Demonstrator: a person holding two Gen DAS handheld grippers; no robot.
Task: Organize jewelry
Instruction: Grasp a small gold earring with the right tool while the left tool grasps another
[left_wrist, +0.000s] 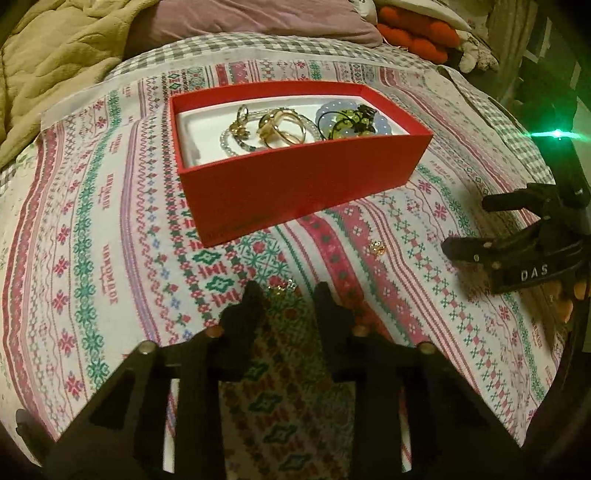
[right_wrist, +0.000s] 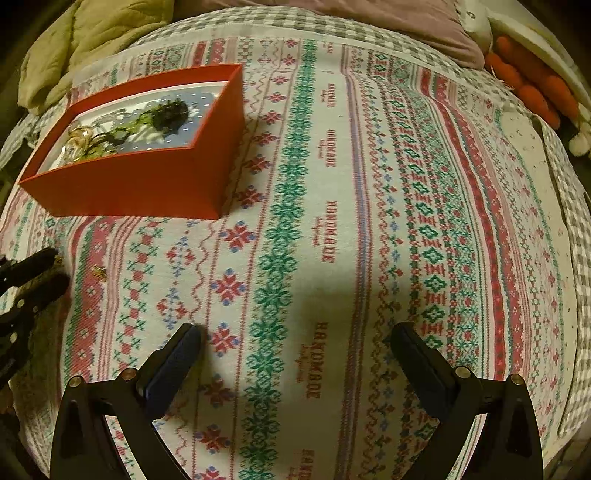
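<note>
A red box (left_wrist: 295, 184) sits on the patterned cloth and holds gold rings (left_wrist: 280, 127), bead bracelets and a green and black piece (left_wrist: 351, 120). It also shows in the right wrist view (right_wrist: 140, 184). A small gold piece (left_wrist: 280, 287) lies on the cloth just ahead of my left gripper (left_wrist: 288, 295), whose fingers are open around it, apart from it. A second small gold piece (left_wrist: 376, 248) lies to the right; it shows in the right wrist view (right_wrist: 99, 272). My right gripper (right_wrist: 295, 339) is wide open and empty over the cloth.
The patterned cloth (right_wrist: 332, 221) covers a bed. An olive quilt (left_wrist: 55, 74) lies at the back left, a mauve pillow (left_wrist: 258, 18) behind, orange plush items (left_wrist: 417, 35) at the back right. My right gripper shows at the right of the left wrist view (left_wrist: 476, 225).
</note>
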